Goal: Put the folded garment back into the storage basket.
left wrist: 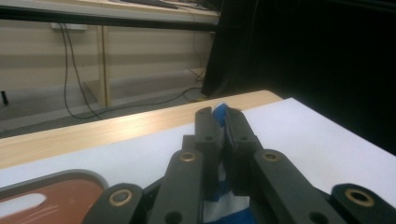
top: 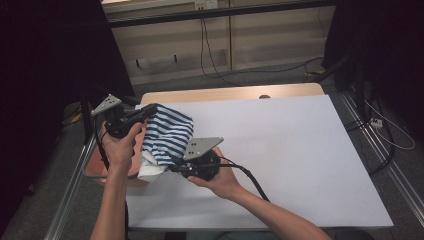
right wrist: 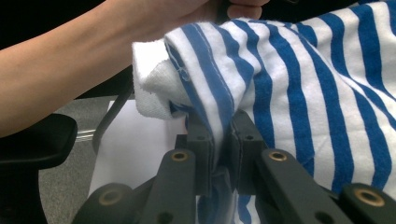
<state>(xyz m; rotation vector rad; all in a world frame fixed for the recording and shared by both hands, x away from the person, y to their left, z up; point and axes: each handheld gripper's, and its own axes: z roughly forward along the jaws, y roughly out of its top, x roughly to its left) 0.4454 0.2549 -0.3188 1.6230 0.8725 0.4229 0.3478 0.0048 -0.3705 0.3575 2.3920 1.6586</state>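
Free room: the white table [top: 300,150] is bare to the right of both hands, up to its far wooden edge.
Cloth: the striped cloth [top: 167,135] hangs in the air over the table's left edge, stretched between the two grippers.
Left gripper [left wrist: 223,122]: jaws closed on a fold of the cloth.
Right gripper [right wrist: 223,128]: jaws closed on the cloth's lower edge.
Hidden: the cloth's inner white part is bunched; the full shape is unclear.
Container: a reddish tray [left wrist: 56,196] lies beside the table, cut off; its contents are hard to see.
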